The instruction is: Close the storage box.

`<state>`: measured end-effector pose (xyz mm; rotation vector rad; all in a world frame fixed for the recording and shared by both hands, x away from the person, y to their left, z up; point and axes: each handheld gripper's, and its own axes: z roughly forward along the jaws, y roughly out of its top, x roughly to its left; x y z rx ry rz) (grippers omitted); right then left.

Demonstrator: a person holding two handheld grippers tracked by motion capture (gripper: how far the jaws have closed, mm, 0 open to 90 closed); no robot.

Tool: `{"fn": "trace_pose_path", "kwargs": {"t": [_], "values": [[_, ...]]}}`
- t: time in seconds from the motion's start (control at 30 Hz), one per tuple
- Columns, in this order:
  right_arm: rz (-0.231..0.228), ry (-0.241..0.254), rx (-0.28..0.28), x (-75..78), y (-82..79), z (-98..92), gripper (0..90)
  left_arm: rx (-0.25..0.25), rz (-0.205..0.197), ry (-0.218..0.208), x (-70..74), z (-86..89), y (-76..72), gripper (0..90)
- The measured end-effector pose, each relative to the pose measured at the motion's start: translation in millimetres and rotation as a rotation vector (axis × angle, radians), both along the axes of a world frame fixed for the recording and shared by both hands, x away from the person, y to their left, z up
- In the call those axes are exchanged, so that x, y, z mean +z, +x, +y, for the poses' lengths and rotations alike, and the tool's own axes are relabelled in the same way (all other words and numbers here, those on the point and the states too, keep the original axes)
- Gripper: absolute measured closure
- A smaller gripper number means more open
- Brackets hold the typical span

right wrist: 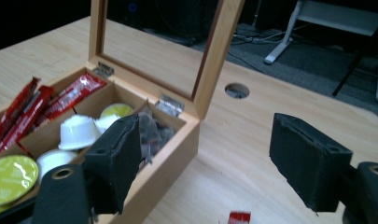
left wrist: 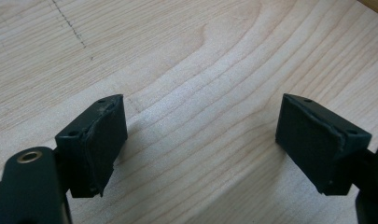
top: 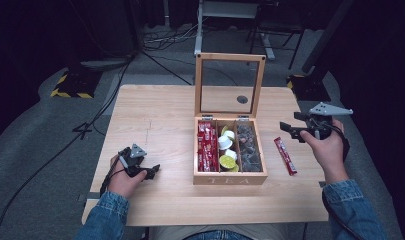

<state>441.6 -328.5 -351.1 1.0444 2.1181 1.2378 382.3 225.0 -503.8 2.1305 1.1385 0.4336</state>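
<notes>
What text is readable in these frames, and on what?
"TEA": faint letters on the front wall of the open wooden tea box with the glass lid.
Red sachet lying on the light wooden table right of the box: print too small to read.
Red sachets in the box's left compartment: print blurred.
Yellow-green foil-topped capsule: faint print, unreadable.

red sachet (right wrist: 238, 218) cut off at bottom edge, dark packets (top: 249, 147) indistinct

Bare table (top: 155, 115) left of the tea box (top: 230, 178); its upright lid (top: 230, 57) behind the compartments.
</notes>
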Motion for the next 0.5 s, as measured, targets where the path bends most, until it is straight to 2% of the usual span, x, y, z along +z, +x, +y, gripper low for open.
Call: {"fn": "trace_pose_path", "kwargs": {"t": [0.07,0.23,0.5], "values": [[-0.014,0.002,0.005,10.3,7.7,6.6,24.2,0.0,0.0,0.0,0.0,0.0,-0.1,16.9],[-0.023,0.018,0.012,23.4,20.5,19.5,22.7,0.002,0.001,-0.001,0.0,0.2,-0.2,16.9],[-0.027,0.021,0.026,31.8,38.0,34.4,22.6,0.013,0.0,-0.001,-0.1,-0.2,-1.2,16.9]]}}
